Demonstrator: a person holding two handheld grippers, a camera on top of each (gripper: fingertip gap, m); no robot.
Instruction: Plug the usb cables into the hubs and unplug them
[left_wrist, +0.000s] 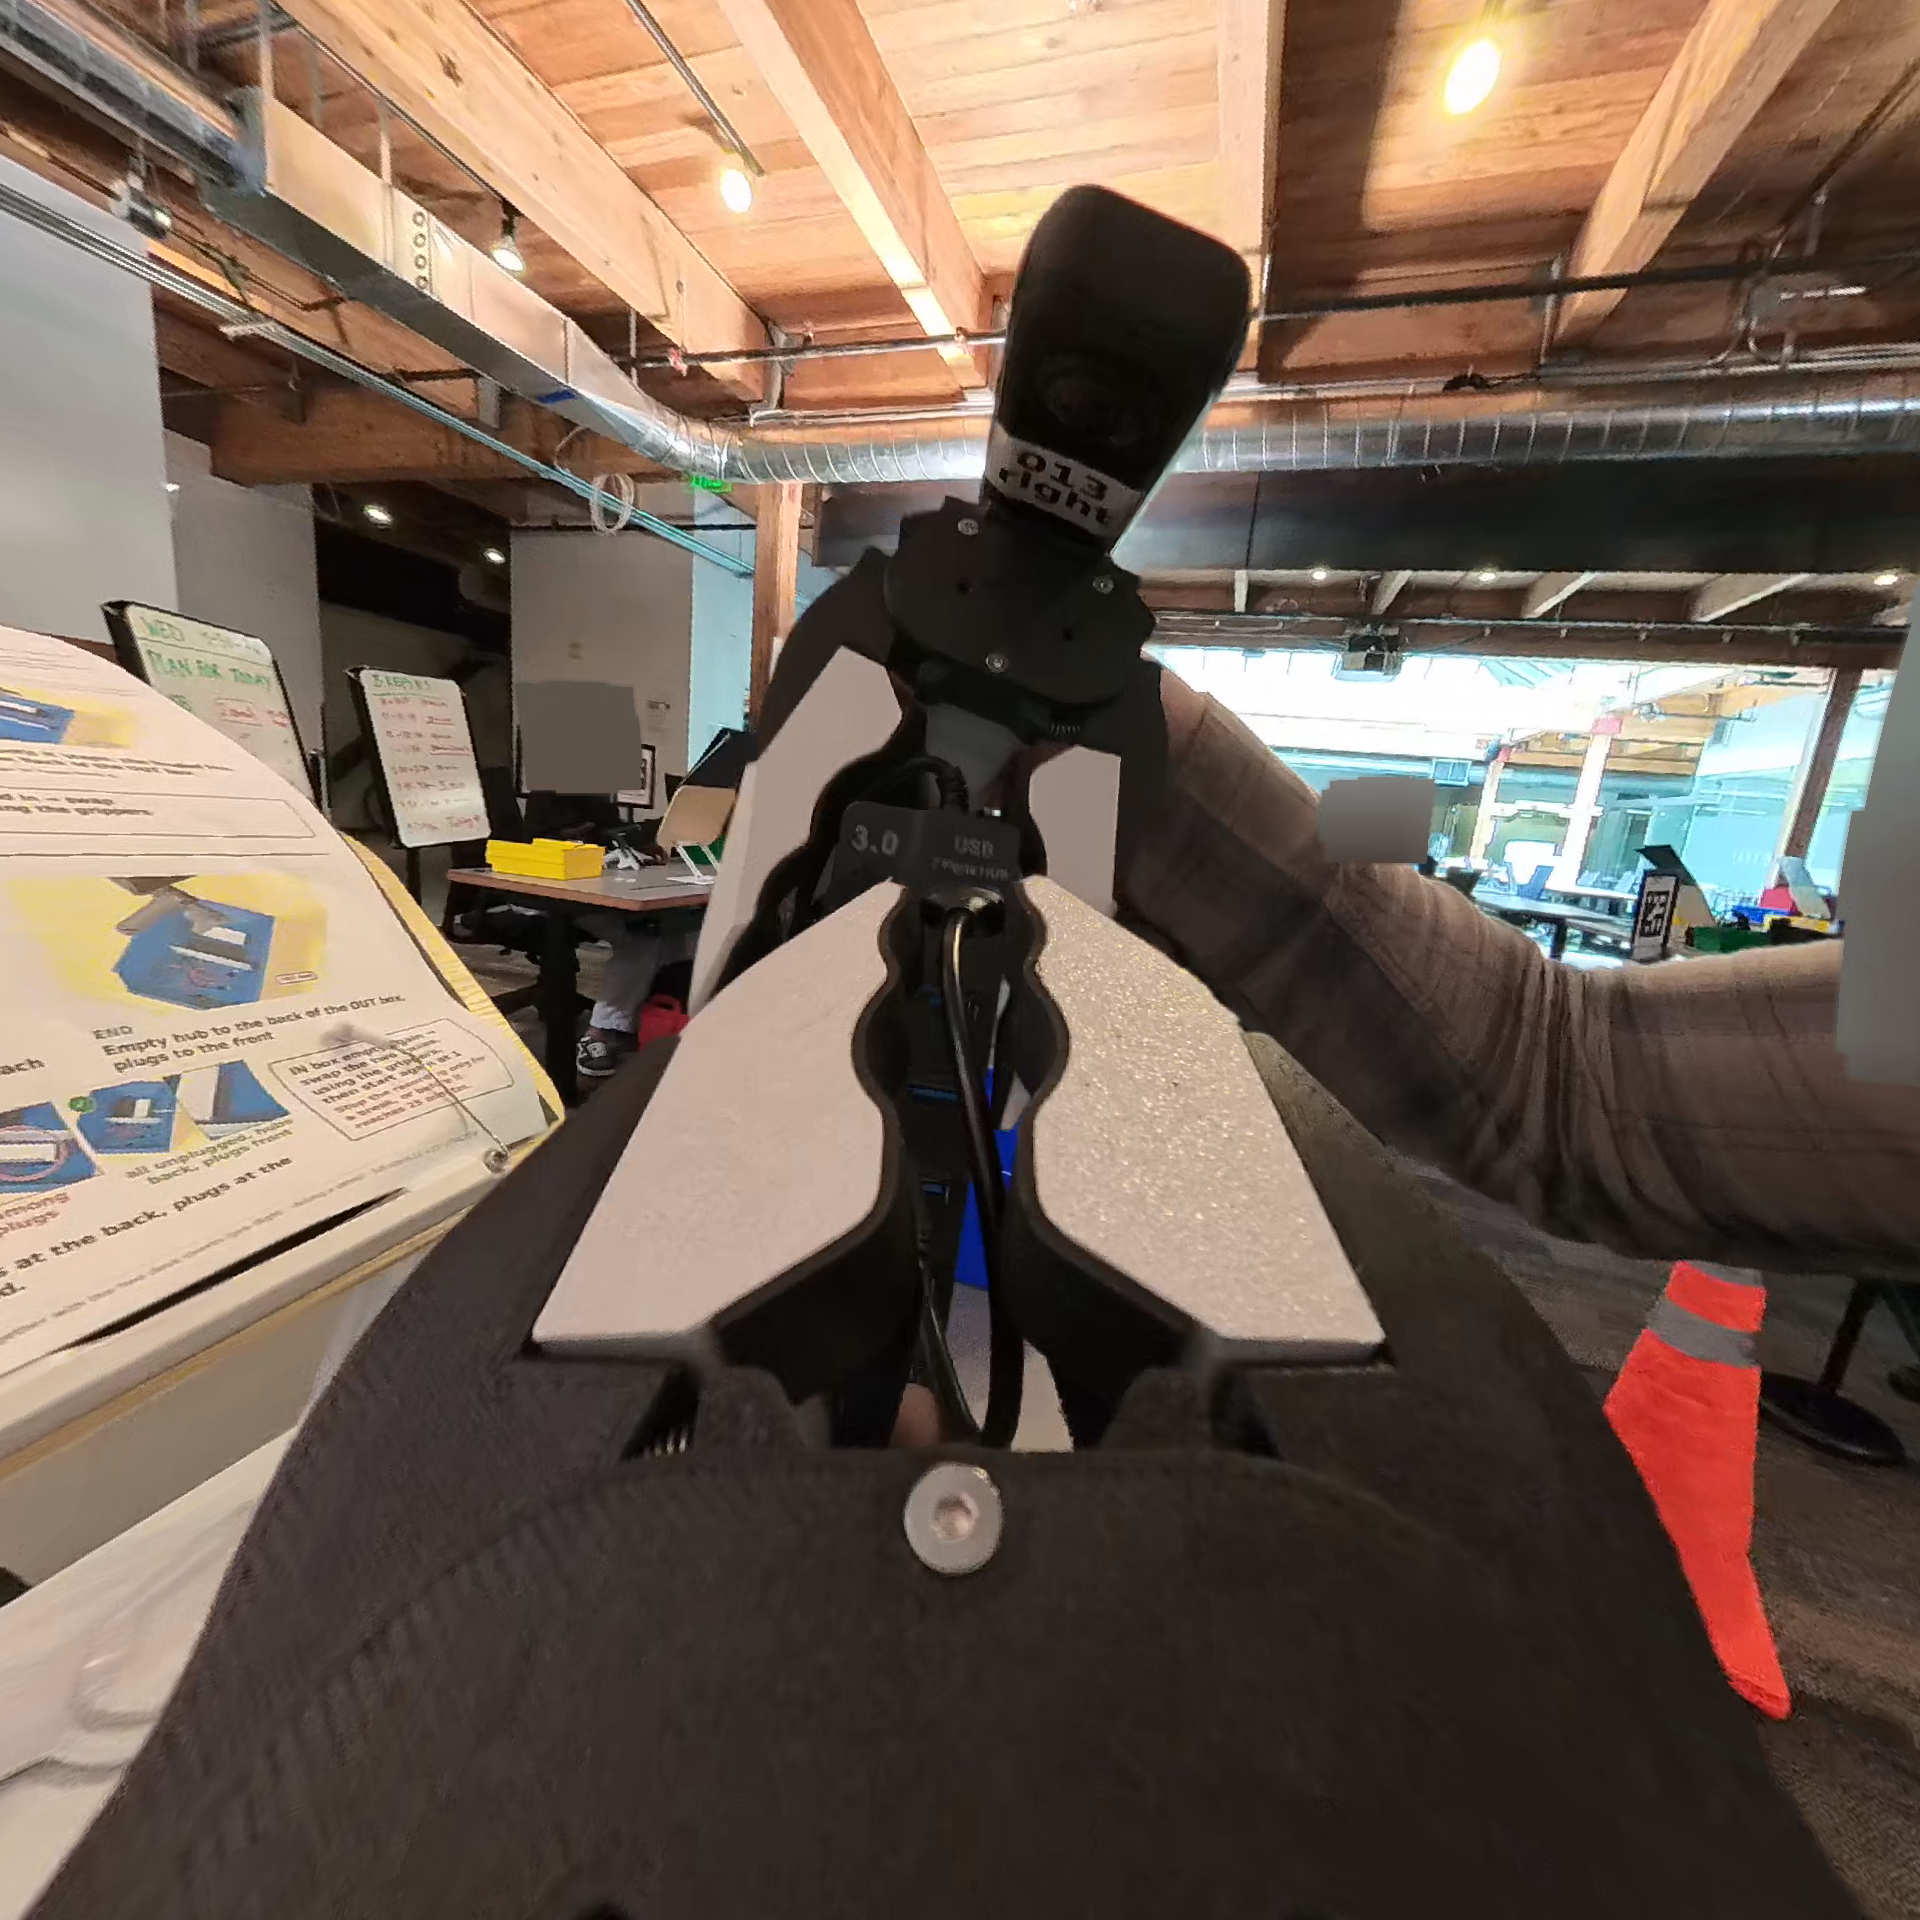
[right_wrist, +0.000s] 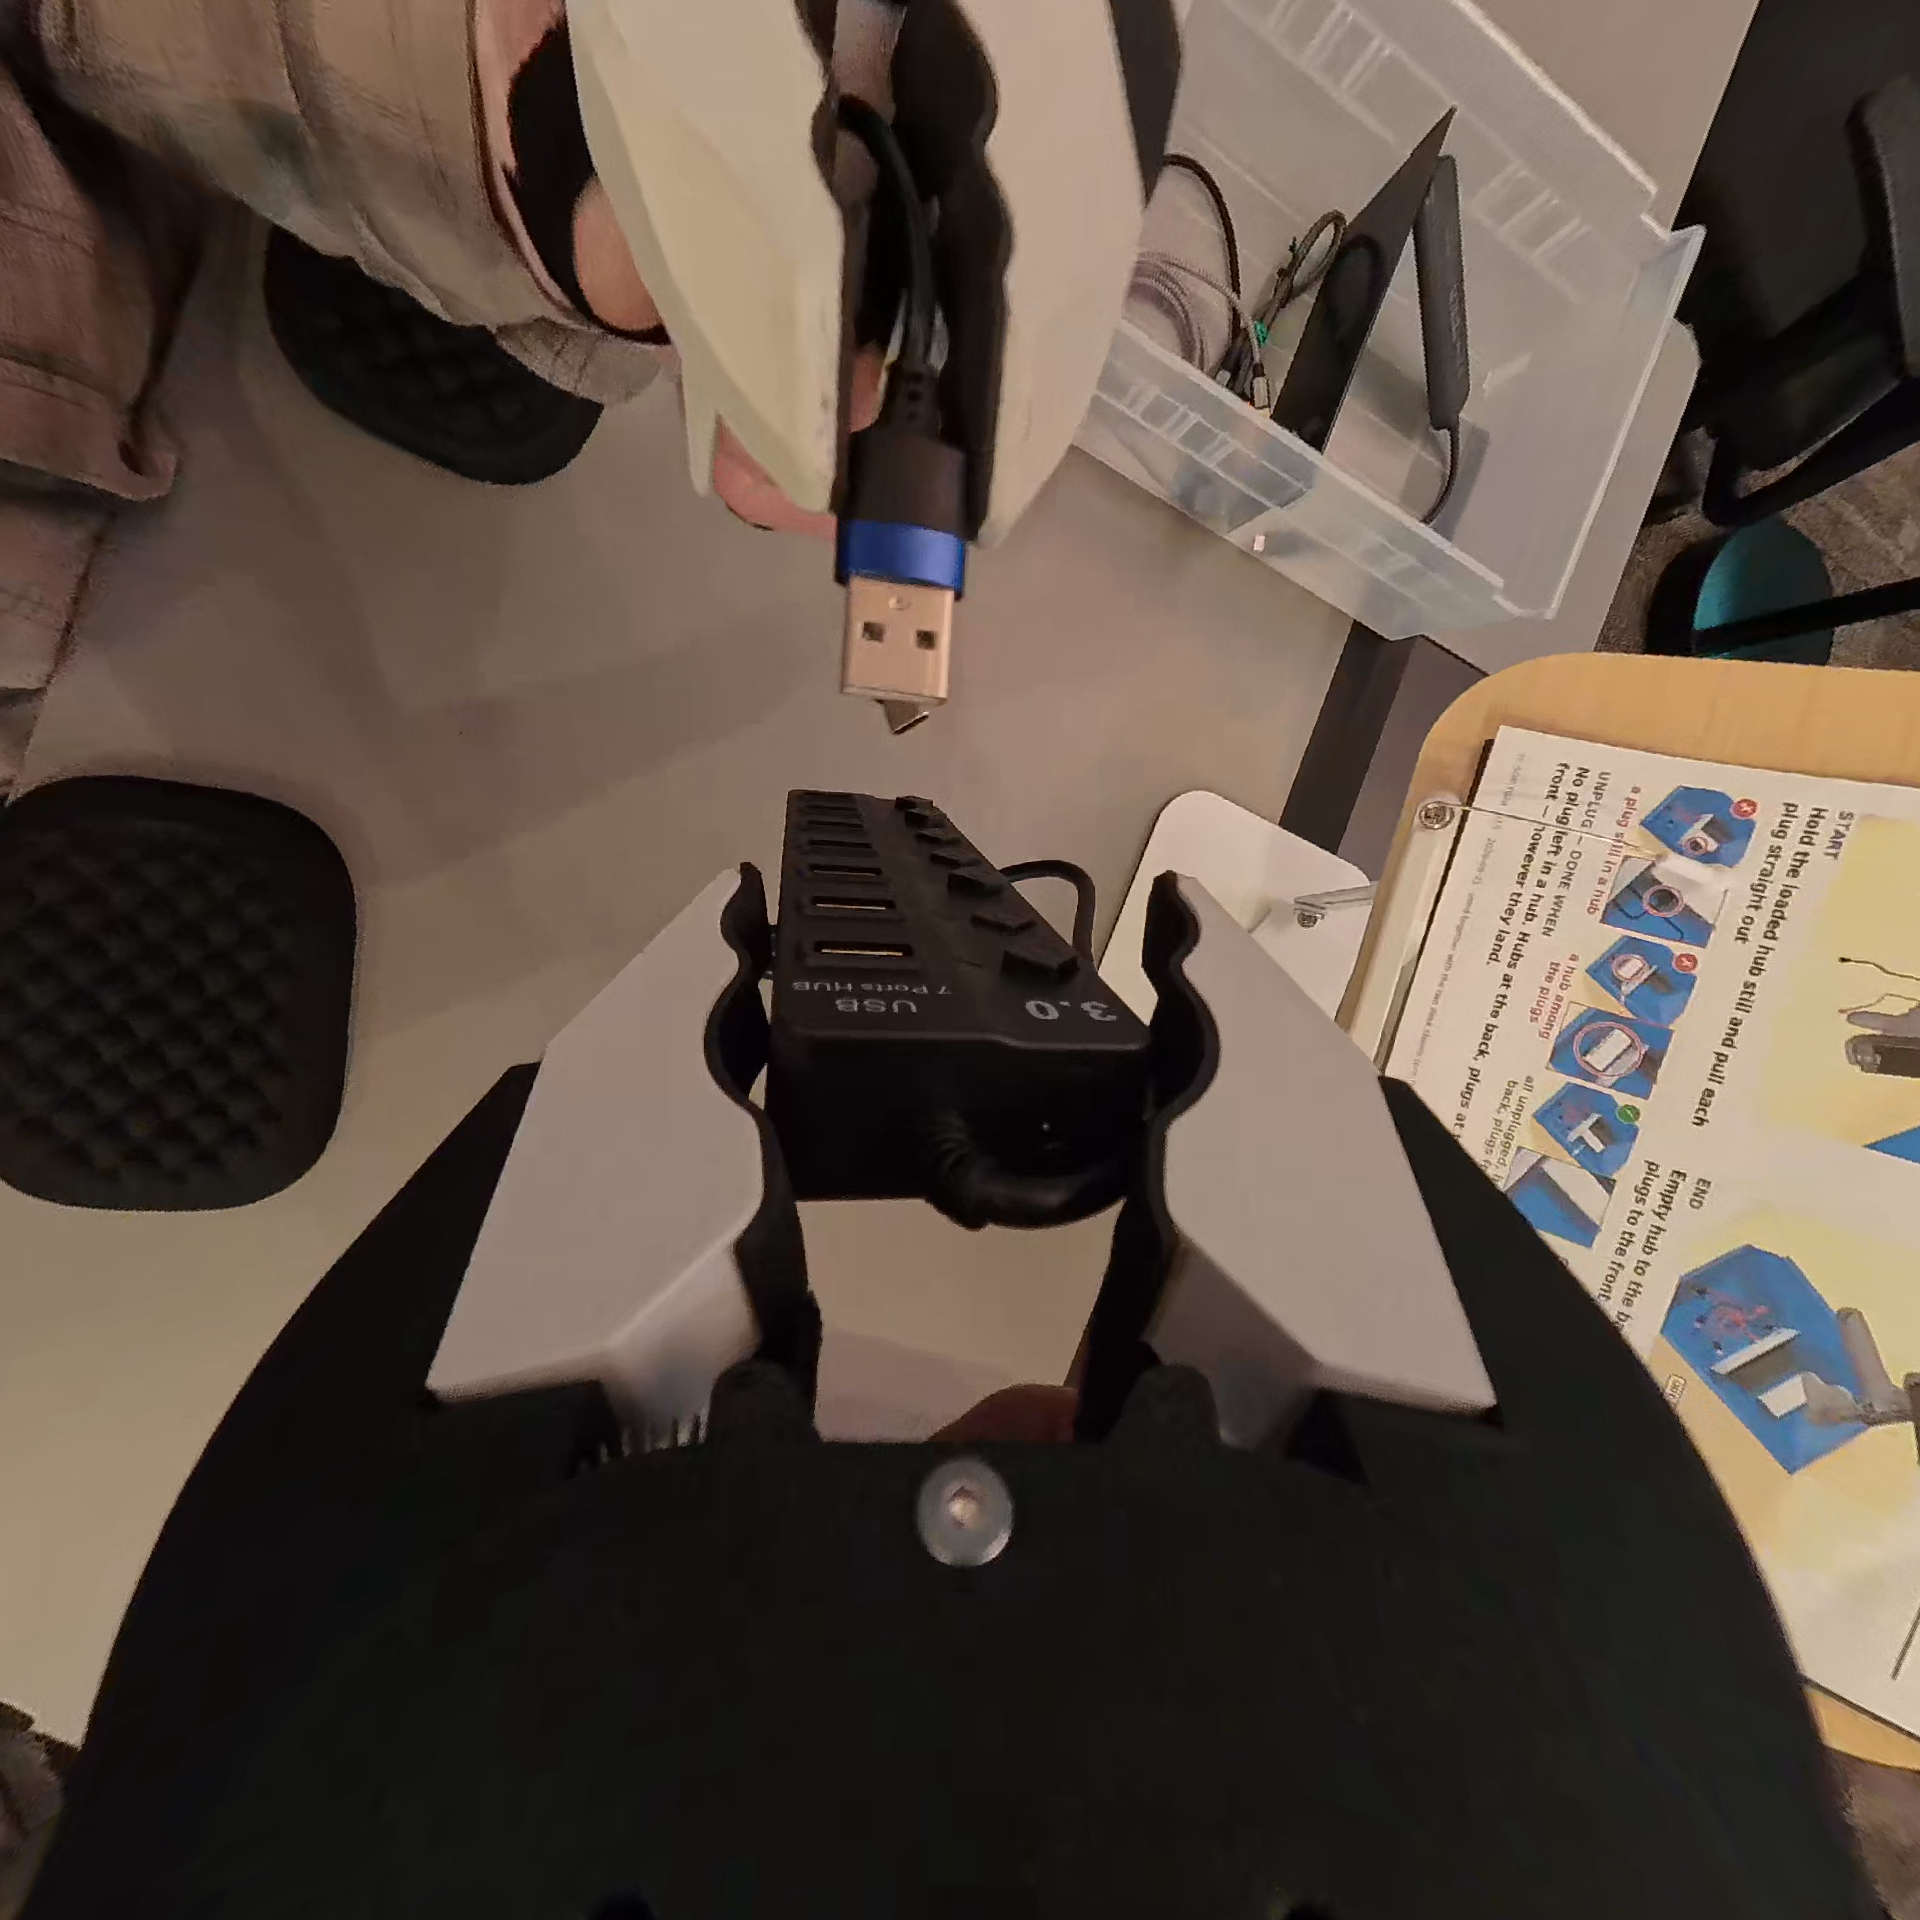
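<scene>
Item 1, right gripper (right_wrist: 961, 997): your fingers are closed partway onto the near end of the black USB hub (right_wrist: 935, 966), one pad on each long side. The row of ports faces up and away from you; every port that shows is empty.

Item 2, left gripper (right_wrist: 894, 457): nearly closed, pinching the black body of the USB plug (right_wrist: 899, 592). The blue collar and metal shell stick out past the fingertips, hanging just above the hub's far end, not touching.

Item 3, risks. The plug looks slightly out of line with the ports, so a push from here could jam the shell on a port's rim or the switch row beside it. The hub is held by one end only (a long lever), so pressure at the far ports may tip it in your grip. The plug's black cable (right_wrist: 899, 239) runs back between the left fingers and could drag.

Item 4, room. Bare grey table (right_wrist: 436, 644) lies below. Well right sit a clear bin (right_wrist: 1455, 540) of spare cables and an instruction sheet (right_wrist: 1704, 1039) at the table edge; two black pads (right_wrist: 156, 987) lie left. Straight down is free.
</scene>
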